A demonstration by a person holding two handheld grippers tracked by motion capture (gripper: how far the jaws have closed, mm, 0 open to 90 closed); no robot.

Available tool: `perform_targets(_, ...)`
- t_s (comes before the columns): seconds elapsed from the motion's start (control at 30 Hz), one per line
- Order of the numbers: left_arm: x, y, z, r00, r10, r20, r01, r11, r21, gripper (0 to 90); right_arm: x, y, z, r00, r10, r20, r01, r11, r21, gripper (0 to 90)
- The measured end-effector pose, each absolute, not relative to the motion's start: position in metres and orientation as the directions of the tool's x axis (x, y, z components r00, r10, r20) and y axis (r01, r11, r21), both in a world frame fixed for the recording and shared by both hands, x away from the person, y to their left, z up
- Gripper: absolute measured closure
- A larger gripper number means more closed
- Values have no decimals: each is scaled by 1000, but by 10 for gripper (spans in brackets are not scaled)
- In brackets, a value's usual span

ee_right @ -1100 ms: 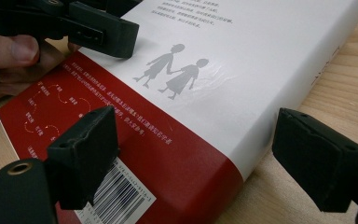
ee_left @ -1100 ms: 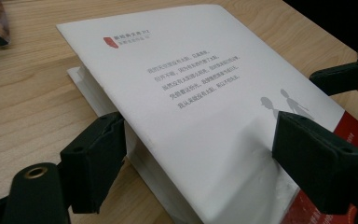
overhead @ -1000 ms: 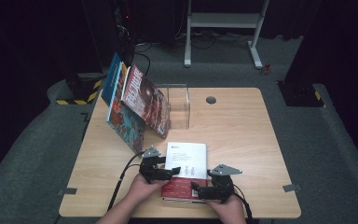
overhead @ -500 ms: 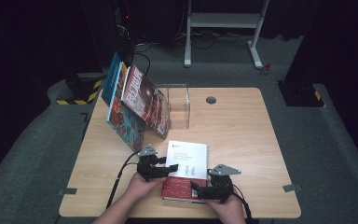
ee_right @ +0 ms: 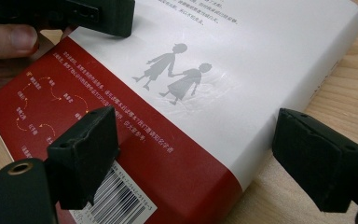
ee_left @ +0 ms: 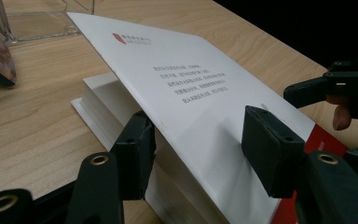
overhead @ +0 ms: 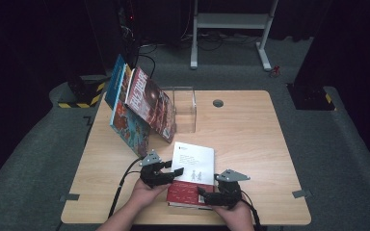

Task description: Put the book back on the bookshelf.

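Wooden table (overhead: 250, 139): left gripper (ee_left: 193, 140), jaws parted, lifts the book's (overhead: 191, 175) cover; right gripper (ee_right: 205, 154) straddles it open-jawed; opening barely begun.

left gripper (overhead: 166, 172): black, grey plate, cable | right gripper (overhead: 212, 195): black, grey plate

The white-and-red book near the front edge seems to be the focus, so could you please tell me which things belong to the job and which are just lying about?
In the job:
- white-and-red book, cover lifted
- left tool, open around the cover's edge
- right tool, open over the book

Lying about:
- leaning magazines
- clear acrylic stand
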State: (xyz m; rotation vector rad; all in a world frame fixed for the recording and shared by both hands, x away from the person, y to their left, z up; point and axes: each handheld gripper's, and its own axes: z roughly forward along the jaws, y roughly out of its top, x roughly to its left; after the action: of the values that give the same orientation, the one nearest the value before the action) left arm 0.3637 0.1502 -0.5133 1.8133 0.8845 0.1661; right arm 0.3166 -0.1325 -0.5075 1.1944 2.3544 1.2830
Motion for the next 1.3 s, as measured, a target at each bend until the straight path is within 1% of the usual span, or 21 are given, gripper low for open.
perform_targets(0.17, 359, 148, -508, 730, 635, -251, 443, -161, 882, 474, 314, -133, -506, -657, 734, 175, 538, 293, 791, 148)
perform_targets(0.3, 357, 148, -505, 737, 635, -233, 426, -167, 889, 483, 313, -136, -505, -656, 741, 147, 515, 296, 804, 157)
perform_targets(0.43, 355, 148, -502, 744, 630, -220, 408, -168, 898, 492, 312, -138, -503, -641, 753, 148, 520, 284, 806, 161)
perform_targets(0.67, 357, 148, -501, 741, 623, -248, 430, -157, 889, 493, 312, -140, -502, -636, 760, 135, 509, 281, 814, 166)
perform_targets(0.77, 358, 149, -501, 731, 625, -273, 458, -154, 875, 491, 312, -139, -502, -636, 760, 136, 510, 281, 813, 168)
perform_targets(0.87, 360, 150, -504, 732, 622, -277, 465, -159, 871, 488, 311, -139, -503, -634, 761, 135, 512, 283, 811, 169)
perform_targets(1.03, 359, 150, -505, 738, 621, -264, 451, -163, 878, 486, 311, -139, -502, -636, 761, 133, 512, 286, 810, 174)
perform_targets(1.1, 358, 150, -504, 748, 619, -239, 429, -175, 886, 486, 311, -139, -502, -636, 760, 130, 509, 287, 811, 176)
perform_targets(1.3, 355, 150, -502, 763, 612, -208, 394, -186, 900, 487, 312, -141, -502, -631, 764, 132, 509, 280, 814, 177)
